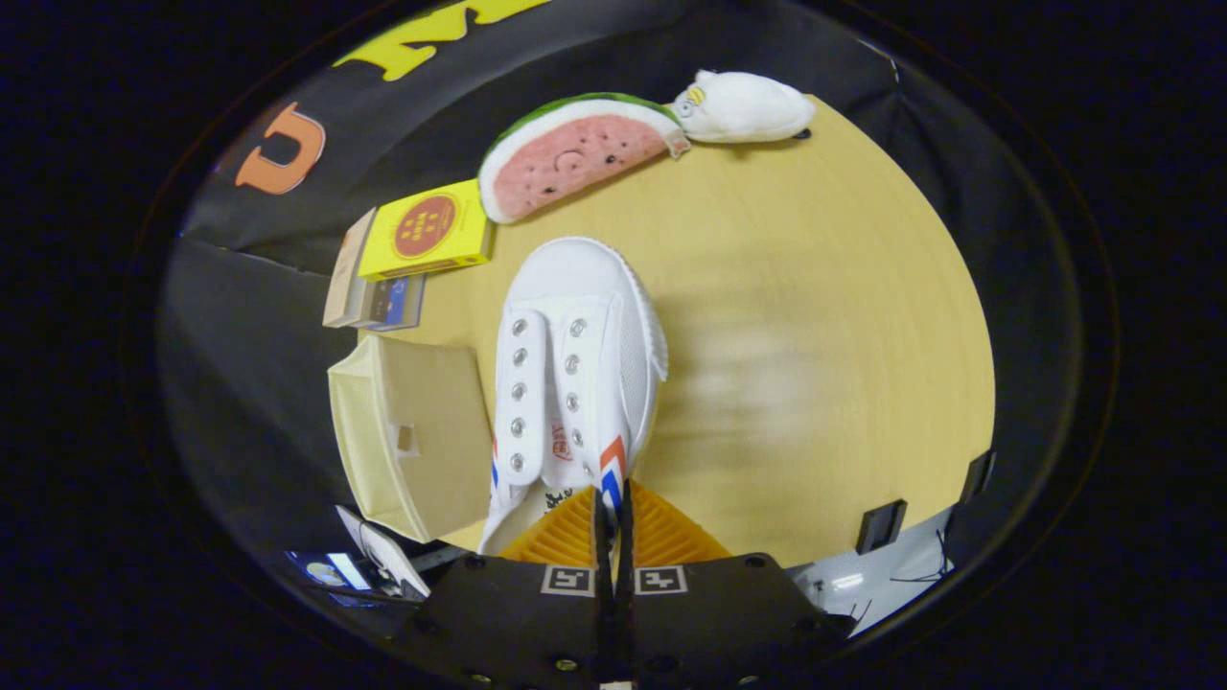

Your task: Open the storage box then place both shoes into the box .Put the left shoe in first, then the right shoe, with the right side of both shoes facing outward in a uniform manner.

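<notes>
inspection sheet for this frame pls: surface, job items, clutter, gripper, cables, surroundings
Surface: light wood table, bare on the side away from the box.
Job's things: white shoe toe pointing away from the gripper, heel end between the fingers; cream storage box beside the shoe, whether its lid is open cannot be told.
Clutter: watermelon plush and white plush at the far edge; yellow carton on a stack of small boxes beyond the storage box.
Gripper: gripper fingers nearly closed, pinching the shoe's heel collar.
Cables: thin dark wires below the near table edge.
Surroundings: black cloth wall behind and beside the table.
</notes>
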`<state>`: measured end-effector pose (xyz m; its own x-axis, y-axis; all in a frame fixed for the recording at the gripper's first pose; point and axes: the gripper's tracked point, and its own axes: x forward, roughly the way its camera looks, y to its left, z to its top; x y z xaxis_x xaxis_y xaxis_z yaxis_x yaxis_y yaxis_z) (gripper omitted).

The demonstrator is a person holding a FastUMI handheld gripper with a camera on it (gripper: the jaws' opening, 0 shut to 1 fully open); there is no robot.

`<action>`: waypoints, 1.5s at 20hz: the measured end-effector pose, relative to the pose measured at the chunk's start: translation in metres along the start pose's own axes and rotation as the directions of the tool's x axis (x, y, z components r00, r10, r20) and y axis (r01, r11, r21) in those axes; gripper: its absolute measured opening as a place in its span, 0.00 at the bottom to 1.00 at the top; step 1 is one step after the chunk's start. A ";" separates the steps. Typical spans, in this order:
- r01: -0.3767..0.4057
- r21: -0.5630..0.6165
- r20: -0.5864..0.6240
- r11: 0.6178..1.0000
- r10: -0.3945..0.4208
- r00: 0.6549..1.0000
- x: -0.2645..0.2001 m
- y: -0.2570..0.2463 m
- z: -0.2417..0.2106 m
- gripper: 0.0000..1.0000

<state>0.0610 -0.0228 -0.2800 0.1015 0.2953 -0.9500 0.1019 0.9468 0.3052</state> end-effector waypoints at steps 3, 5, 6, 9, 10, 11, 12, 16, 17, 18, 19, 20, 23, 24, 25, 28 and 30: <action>-0.021 -0.037 -0.006 0.999 0.021 1.000 -0.006 0.055 -0.006 0.00; -0.025 -0.059 -0.009 0.998 0.025 1.000 -0.007 0.084 -0.011 0.00; -0.017 -0.078 -0.006 0.997 0.017 1.000 -0.005 0.094 -0.013 0.00; 0.001 -0.117 -0.003 0.993 -0.001 1.000 0.000 0.128 -0.021 0.00; -0.003 -0.128 -0.005 0.992 0.002 1.000 -0.001 0.136 -0.026 0.00; -0.007 -0.140 -0.007 0.990 0.006 1.000 0.001 0.146 -0.028 0.00; -0.008 -0.146 -0.007 0.989 0.007 1.000 0.004 0.156 -0.031 0.00; 0.014 -0.189 0.010 0.982 -0.012 1.000 0.024 0.195 -0.045 0.00; 0.016 -0.191 0.011 0.981 -0.014 1.000 0.030 0.203 -0.049 0.00; 0.021 -0.192 0.014 0.981 -0.019 1.000 0.036 0.210 -0.052 0.00; 0.032 -0.195 0.018 0.980 -0.029 0.999 0.043 0.213 -0.054 0.00; 0.045 -0.196 0.025 0.980 -0.041 0.999 0.050 0.216 -0.057 0.00; 0.083 -0.204 0.035 0.975 -0.077 0.996 0.072 0.219 -0.067 0.00; 0.095 -0.212 0.043 0.973 -0.088 0.995 0.079 0.219 -0.069 0.00; 0.111 -0.221 0.057 0.969 -0.101 0.993 0.085 0.217 -0.069 0.00; 0.171 -0.228 0.103 0.959 -0.151 0.983 0.098 0.207 -0.067 0.00; 0.214 -0.231 0.117 0.949 -0.191 0.974 0.102 0.201 -0.068 0.00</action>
<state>0.0242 0.2059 -0.3203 0.1956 0.0914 -0.9764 -0.1106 0.9914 0.0707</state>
